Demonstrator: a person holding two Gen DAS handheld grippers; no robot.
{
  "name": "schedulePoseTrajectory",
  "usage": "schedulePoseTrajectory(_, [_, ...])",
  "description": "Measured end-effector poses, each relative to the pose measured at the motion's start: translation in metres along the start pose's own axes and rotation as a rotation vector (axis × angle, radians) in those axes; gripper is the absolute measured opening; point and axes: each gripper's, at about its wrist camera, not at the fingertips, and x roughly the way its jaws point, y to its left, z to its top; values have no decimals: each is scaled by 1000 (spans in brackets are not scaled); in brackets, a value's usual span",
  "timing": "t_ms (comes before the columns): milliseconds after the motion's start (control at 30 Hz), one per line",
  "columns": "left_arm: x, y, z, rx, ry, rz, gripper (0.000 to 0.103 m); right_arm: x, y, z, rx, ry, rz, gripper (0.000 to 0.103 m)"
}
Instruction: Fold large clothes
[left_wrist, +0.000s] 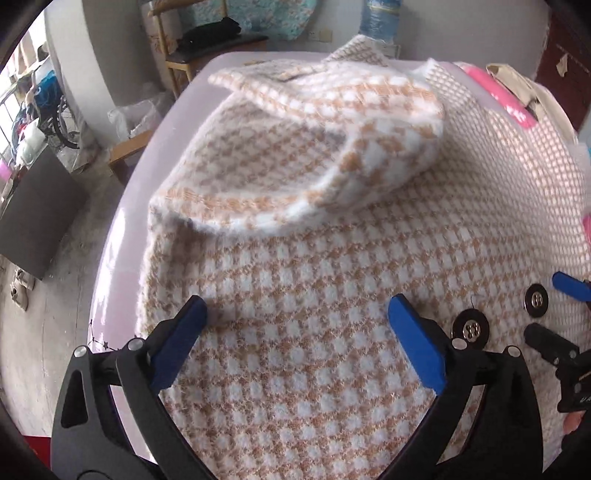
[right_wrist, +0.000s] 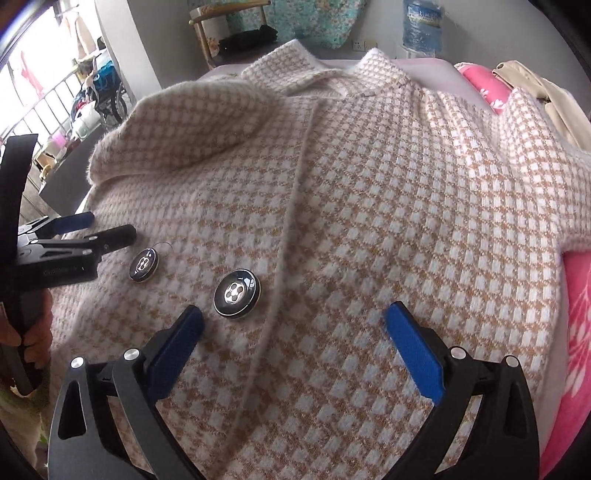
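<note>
A tan-and-white houndstooth coat (left_wrist: 295, 266) lies flat, front up, on a lilac table (left_wrist: 122, 236). One sleeve (left_wrist: 314, 147) is folded across its body. My left gripper (left_wrist: 297, 306) hovers open just above the coat near its left edge, with only flat fabric under the blue pads. In the right wrist view the coat (right_wrist: 369, 206) shows its collar (right_wrist: 321, 70) and two dark buttons (right_wrist: 236, 291), (right_wrist: 144, 265). My right gripper (right_wrist: 293, 312) stands open over the front placket, beside the nearer button. Each gripper shows in the other's view: the right gripper (left_wrist: 550, 306), the left gripper (right_wrist: 107, 226).
A pink patterned cloth (right_wrist: 580, 332) and a beige garment (right_wrist: 543, 88) lie along the table's right side. Beyond the far edge stand a wooden chair (left_wrist: 207, 48) with dark clothing and a water bottle (right_wrist: 421, 26). A person's hand (right_wrist: 33, 332) holds the left gripper's handle.
</note>
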Motion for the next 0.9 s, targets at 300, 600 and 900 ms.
schedulePoseTrajectory(300, [-1, 1, -7, 31, -31, -15, 96, -12, -5, 16, 11, 123, 48, 97])
schedulePoseTrajectory(600, [-29, 29, -6, -6, -94, -108, 96, -61, 38, 147, -109, -92, 249, 97])
schedulePoseTrajectory(900, [-11, 43, -3, -56, -16, -80, 96, 74, 149, 268, -266, 102, 262, 91])
